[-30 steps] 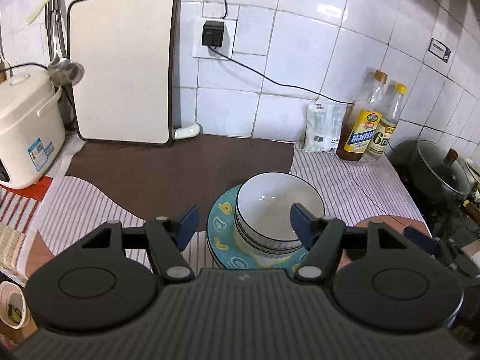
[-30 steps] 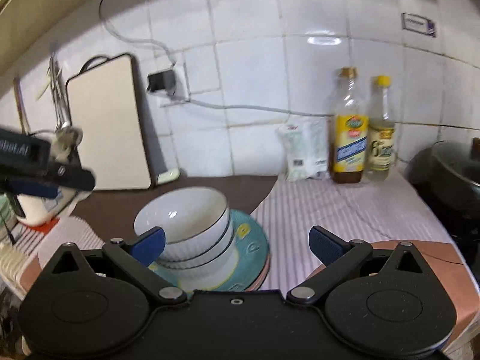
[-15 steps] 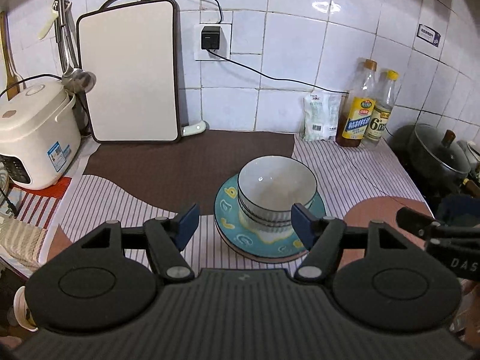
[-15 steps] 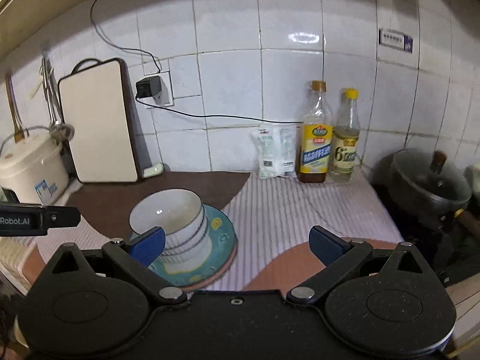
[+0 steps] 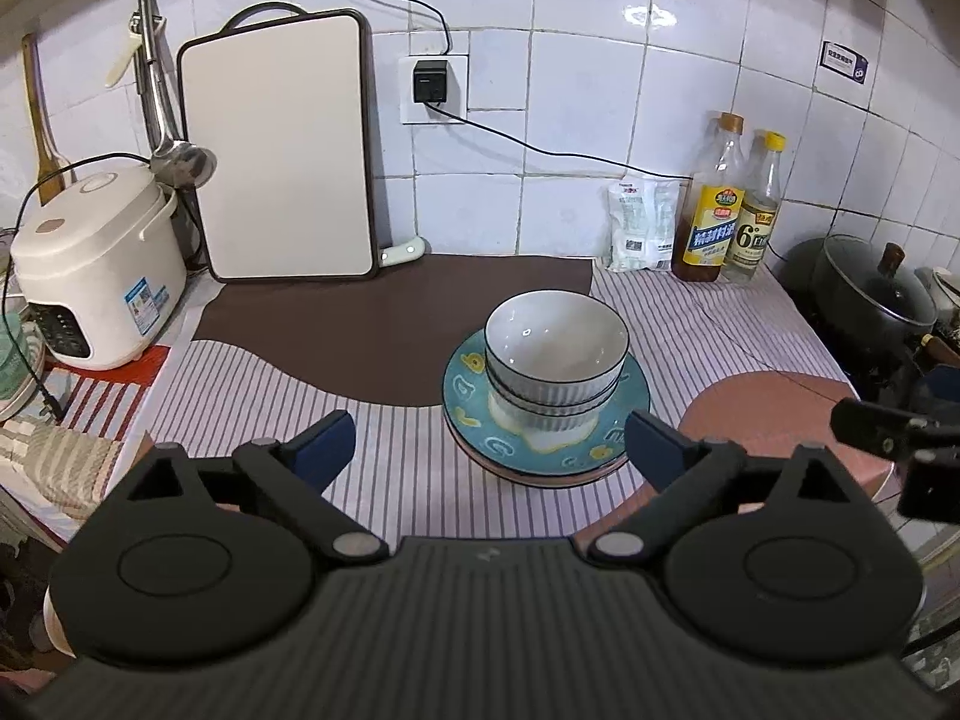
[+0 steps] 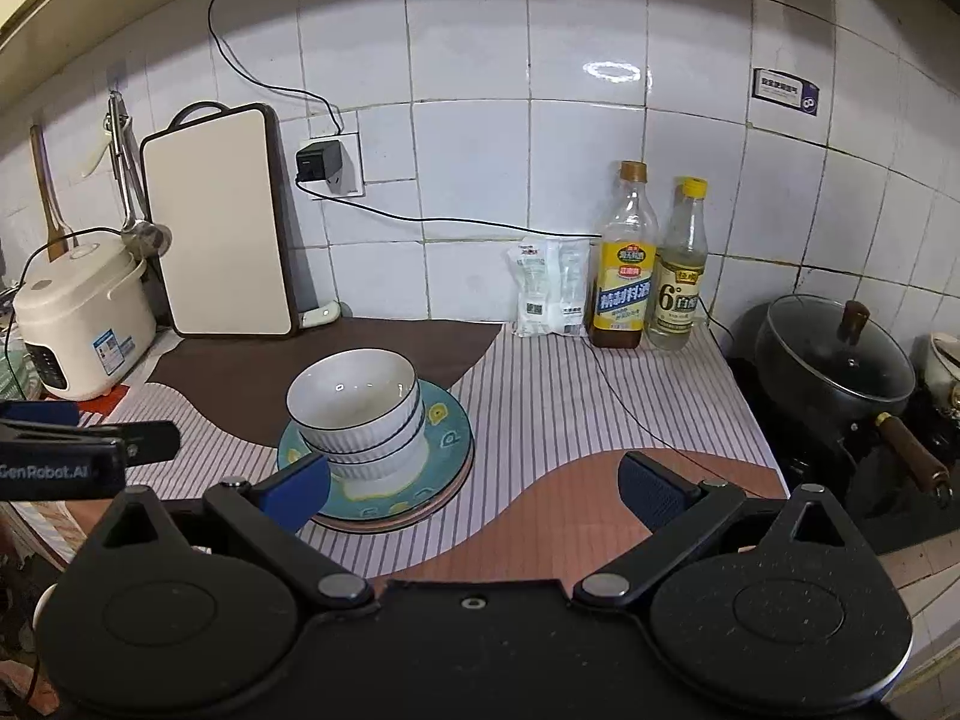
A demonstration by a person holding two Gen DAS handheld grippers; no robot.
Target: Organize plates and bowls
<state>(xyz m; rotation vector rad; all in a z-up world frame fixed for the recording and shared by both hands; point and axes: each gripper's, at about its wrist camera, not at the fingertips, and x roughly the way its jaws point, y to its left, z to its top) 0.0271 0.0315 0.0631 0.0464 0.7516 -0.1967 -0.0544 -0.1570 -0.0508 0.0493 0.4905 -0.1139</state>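
Observation:
A stack of white ribbed bowls (image 5: 555, 354) sits on a teal plate with yellow marks (image 5: 474, 405), which lies on a pink plate, on the striped counter cloth. The stack also shows in the right wrist view (image 6: 354, 405) on the teal plate (image 6: 447, 426). My left gripper (image 5: 489, 450) is open and empty, held back from the near side of the stack. My right gripper (image 6: 474, 486) is open and empty, to the right of the stack and nearer than it. Each gripper shows at the edge of the other's view.
A white rice cooker (image 5: 96, 276) stands at the left. A cutting board (image 5: 279, 150) leans on the tiled wall. A white packet (image 5: 639, 231) and two bottles (image 5: 729, 210) stand at the back right. A lidded black pot (image 6: 834, 360) sits on the stove at the right.
Both grippers have pulled back and up from the stack, which now looks smaller and farther. Both stay open and empty. The bowls and plates have not moved.

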